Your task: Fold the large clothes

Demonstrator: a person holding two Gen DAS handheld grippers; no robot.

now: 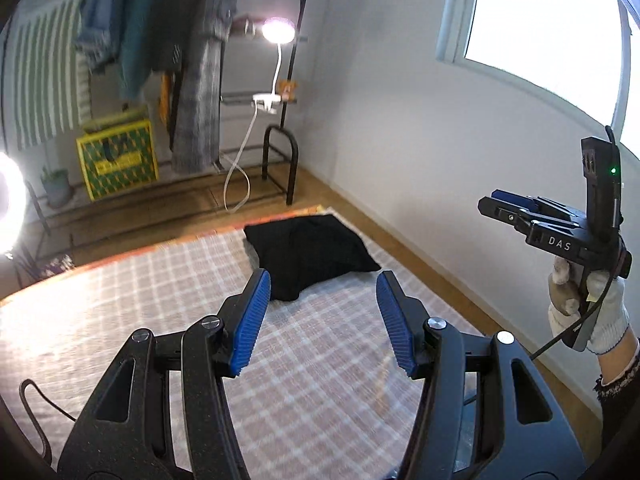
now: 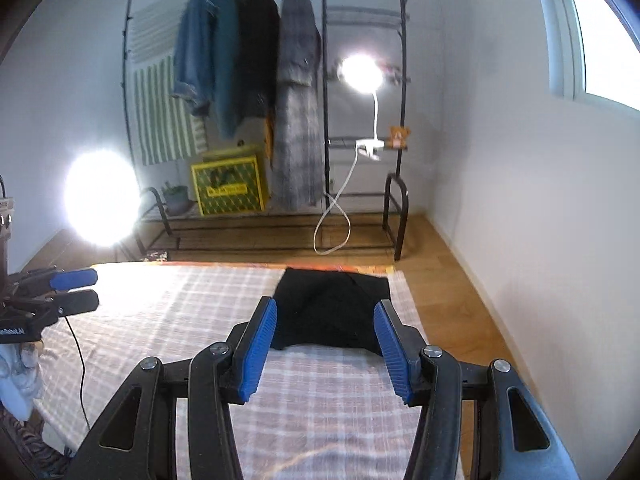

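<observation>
A folded black garment (image 1: 308, 252) (image 2: 332, 288) lies at the far right corner of a plaid checked mat (image 1: 160, 300) (image 2: 180, 300) spread on the floor. My left gripper (image 1: 323, 280) hangs high above the mat, open, its blue pads wide apart with nothing between them. My right gripper (image 2: 326, 306) is raised too, open and empty, pointing down toward the garment. In the left wrist view the right gripper (image 1: 490, 202) appears side-on at the right, held by a gloved hand (image 1: 600, 320). The left gripper (image 2: 95, 289) shows at the left edge of the right wrist view.
A black clothes rack (image 2: 324, 80) with several hanging garments stands beyond the mat. Under it are a yellow-green crate (image 2: 230, 190) and a plant pot (image 2: 176, 198). A clip lamp (image 2: 362, 72) and a ring light (image 2: 98, 198) glare. White wall (image 2: 540, 220) and wooden floor run along the right.
</observation>
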